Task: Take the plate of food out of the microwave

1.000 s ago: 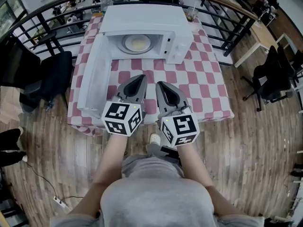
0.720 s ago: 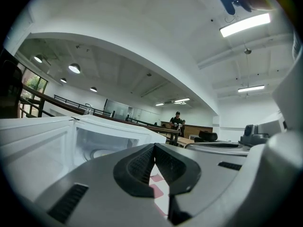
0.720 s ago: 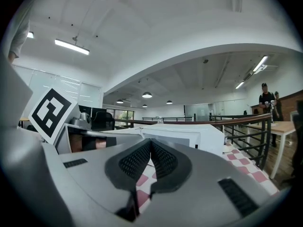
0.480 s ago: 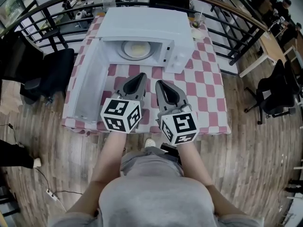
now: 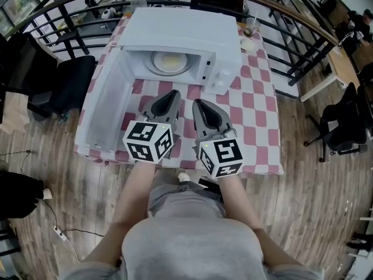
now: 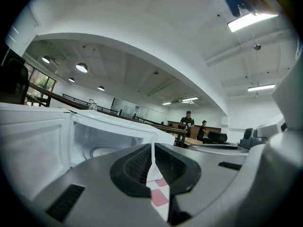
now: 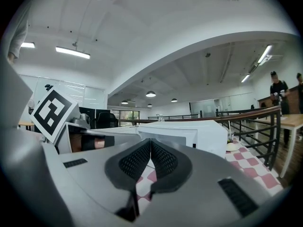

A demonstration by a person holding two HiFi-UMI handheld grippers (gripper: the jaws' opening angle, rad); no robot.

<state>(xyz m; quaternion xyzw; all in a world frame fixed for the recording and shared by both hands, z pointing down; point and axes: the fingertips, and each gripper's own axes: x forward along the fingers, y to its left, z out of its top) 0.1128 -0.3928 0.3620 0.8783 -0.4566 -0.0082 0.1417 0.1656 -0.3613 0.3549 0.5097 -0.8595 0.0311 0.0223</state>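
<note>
The left claw [image 5: 172,94] and right claw [image 5: 197,103] were both closed and empty. Only the head view showed the yellow food [image 5: 170,60] on the round white plate [image 5: 156,66], inside the open white microwave [image 5: 180,28] beyond their tips.

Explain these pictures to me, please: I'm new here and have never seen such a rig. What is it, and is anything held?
No robot here: a person holds a hand-held gripper in each hand, each carrying a cube of square markers. The head view comes from a camera on the person's head, looking steeply down; the left hand-held gripper shows at its left, the right hand-held gripper at its right. The other two views come from cameras riding on each one, looking along its jaws. Both pairs of jaws are shut and hold nothing. Ahead, on a table under a red-and-white checked cloth, stands a white microwave with its door swung open to the left. Inside sits the plate of food, not yet touched.
</note>
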